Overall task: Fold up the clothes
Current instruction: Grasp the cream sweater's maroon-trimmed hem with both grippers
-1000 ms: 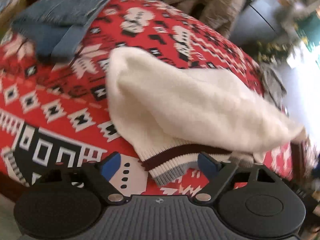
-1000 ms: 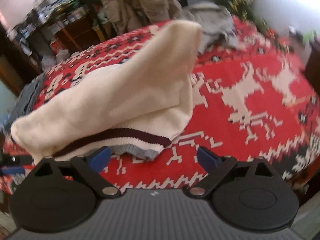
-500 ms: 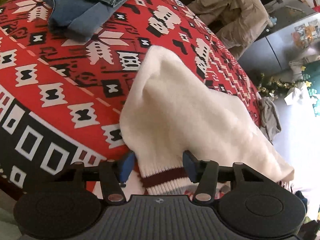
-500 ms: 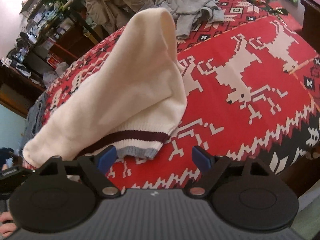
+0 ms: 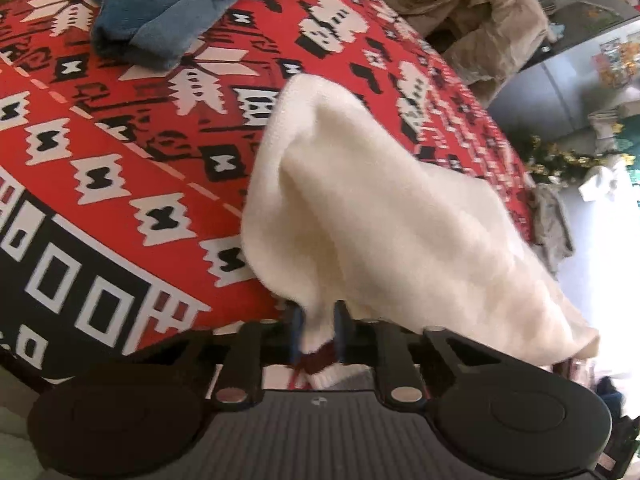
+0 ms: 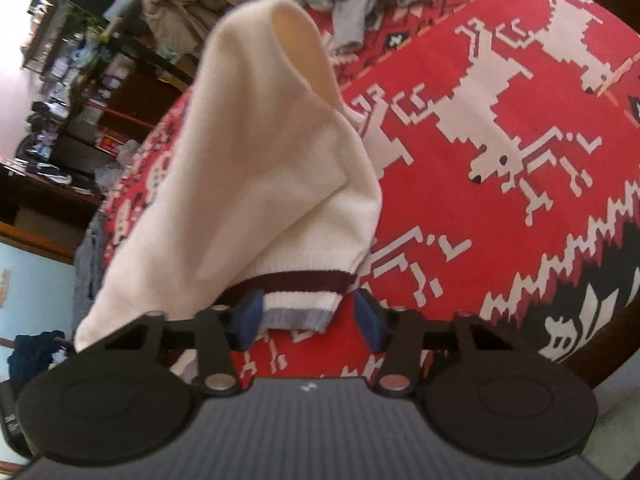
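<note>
- Left wrist view: my left gripper [image 5: 316,334] is pinched tight on the striped hem of the white sweater [image 5: 380,216], low in the middle of the frame. The sweater rises in a soft heap toward the right, on the red patterned blanket [image 5: 120,168]. Folded jeans [image 5: 160,12] sit in the upper left, well apart.
- To do this well, I think I should keep that pinch firm and not pull until both corners are held.
- A second ago these jaws stood wide around the hem; now they have squeezed in on it.
- Right wrist view: my right gripper [image 6: 310,320] is closing its jaws, and the other hem corner of the sweater sits between the blue pads [image 6: 251,316] but is not squeezed yet. The left pad touches it.
- I should get the stripe deep between the pads first.
- A second ago this hem lay off to the left; now it is centred.
</note>
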